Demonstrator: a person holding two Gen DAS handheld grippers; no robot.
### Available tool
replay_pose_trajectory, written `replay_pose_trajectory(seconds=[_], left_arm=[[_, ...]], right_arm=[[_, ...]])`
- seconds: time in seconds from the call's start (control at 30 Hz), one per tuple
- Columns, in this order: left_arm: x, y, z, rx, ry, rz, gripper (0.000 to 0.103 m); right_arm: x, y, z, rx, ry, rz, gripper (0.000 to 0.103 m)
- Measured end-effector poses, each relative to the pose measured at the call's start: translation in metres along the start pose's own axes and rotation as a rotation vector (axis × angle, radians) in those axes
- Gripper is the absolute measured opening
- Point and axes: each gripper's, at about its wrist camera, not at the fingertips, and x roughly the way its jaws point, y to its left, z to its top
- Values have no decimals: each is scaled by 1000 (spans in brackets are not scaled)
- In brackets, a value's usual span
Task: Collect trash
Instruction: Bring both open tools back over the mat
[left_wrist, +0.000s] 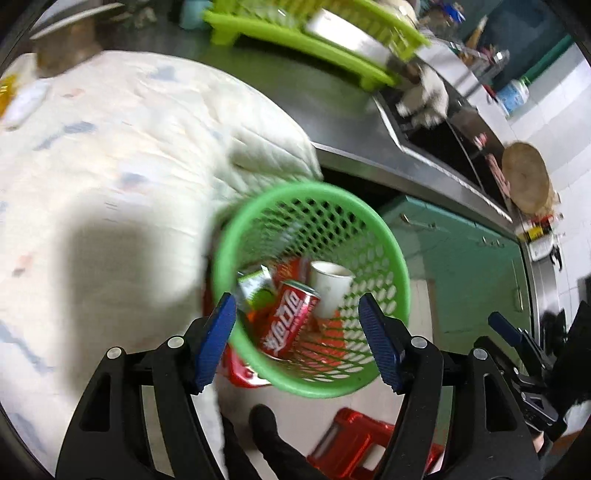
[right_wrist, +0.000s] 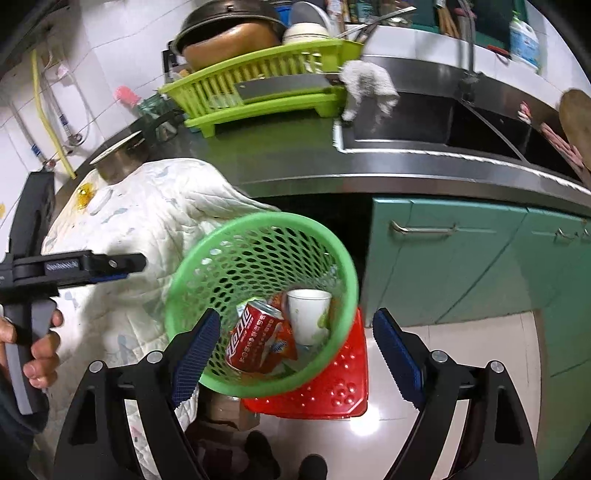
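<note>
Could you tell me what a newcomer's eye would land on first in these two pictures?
First, the round green perforated plastic basket in the middle, standing on a red plastic stool below the counter edge. Inside it lie a red drink can and a white paper cup. Behind, a lime-green plastic dish rack sits on the steel counter, with a white quilted cloth draped to the left.
</note>
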Motion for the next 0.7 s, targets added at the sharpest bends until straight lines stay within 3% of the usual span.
replay_pose_trajectory(seconds=[0.3, 0.7], left_arm=[[-73, 86, 16, -111, -130, 123, 68], [-149, 212, 22, -297, -247, 299, 68]], right_arm=[[25, 63, 29, -136, 15, 87, 81], [87, 195, 93, -336, 35, 271, 81]])
